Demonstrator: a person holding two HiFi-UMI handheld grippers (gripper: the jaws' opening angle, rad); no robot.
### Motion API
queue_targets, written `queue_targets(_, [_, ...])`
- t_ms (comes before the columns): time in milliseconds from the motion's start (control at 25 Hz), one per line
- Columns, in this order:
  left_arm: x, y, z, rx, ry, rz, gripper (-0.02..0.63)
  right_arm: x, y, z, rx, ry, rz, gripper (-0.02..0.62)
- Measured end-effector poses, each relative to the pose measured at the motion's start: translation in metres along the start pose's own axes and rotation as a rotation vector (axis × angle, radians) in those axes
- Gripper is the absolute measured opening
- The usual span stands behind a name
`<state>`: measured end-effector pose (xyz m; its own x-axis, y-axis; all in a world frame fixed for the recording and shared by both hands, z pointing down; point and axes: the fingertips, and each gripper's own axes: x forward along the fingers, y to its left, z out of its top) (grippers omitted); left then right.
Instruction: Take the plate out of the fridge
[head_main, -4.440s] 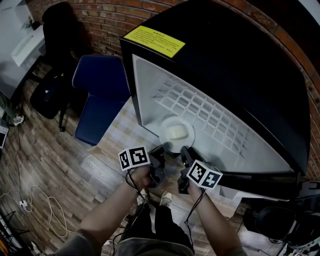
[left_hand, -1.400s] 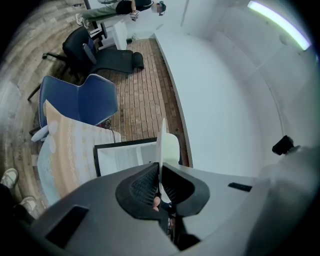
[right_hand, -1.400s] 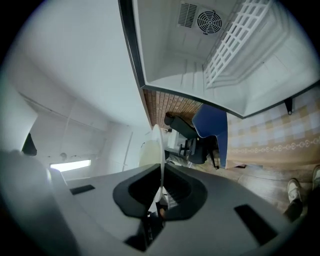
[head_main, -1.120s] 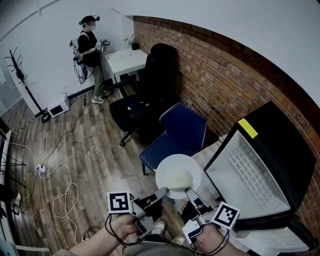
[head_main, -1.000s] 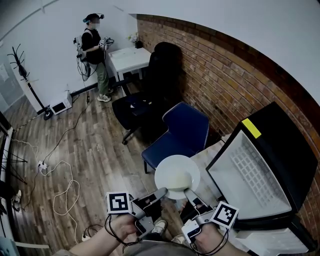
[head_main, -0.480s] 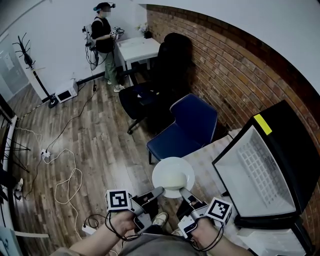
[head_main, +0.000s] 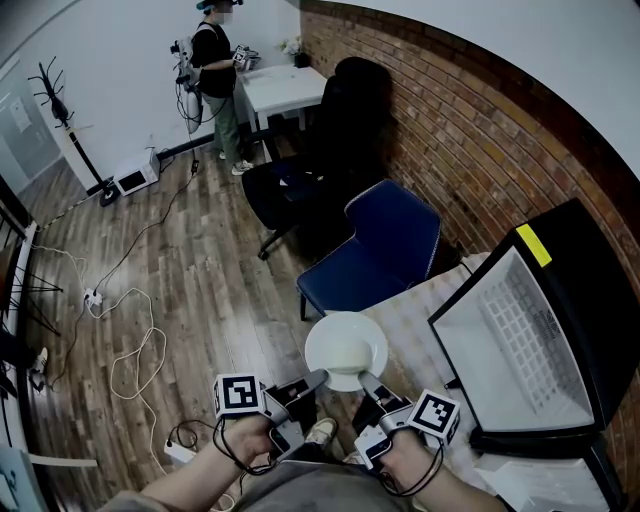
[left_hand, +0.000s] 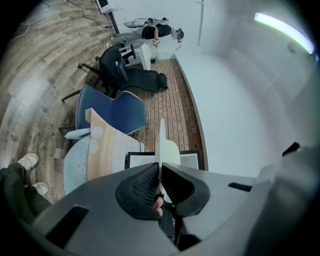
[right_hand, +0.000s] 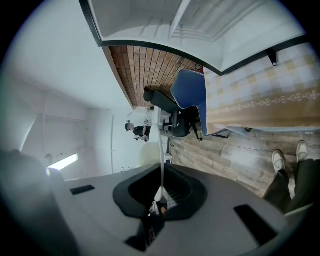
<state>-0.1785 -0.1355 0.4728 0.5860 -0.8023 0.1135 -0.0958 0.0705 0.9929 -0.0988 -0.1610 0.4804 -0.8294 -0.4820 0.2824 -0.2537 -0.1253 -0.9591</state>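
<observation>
The wooden floor (head_main: 200, 300) carries a blue chair (head_main: 378, 250) and loose cables (head_main: 128, 362).

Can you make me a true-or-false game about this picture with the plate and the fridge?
1. The left gripper and the right gripper both pinch the white plate. True.
2. The fridge stands open. True.
3. The plate sits inside the fridge. False: it is outside, held up in front of the person.
4. The seat nearest the fridge is a red sofa. False: it is a blue chair.
5. Nobody else is in the room. False: another person stands by the white table at the far end.
</observation>
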Motion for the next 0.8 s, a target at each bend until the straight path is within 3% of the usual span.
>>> queue_targets(800, [0.017,-0.008,-0.008,0.018,0.038,-0.004,0.028,-0.011,0.002,0.014,0.005,-0.011,0.016,0.032])
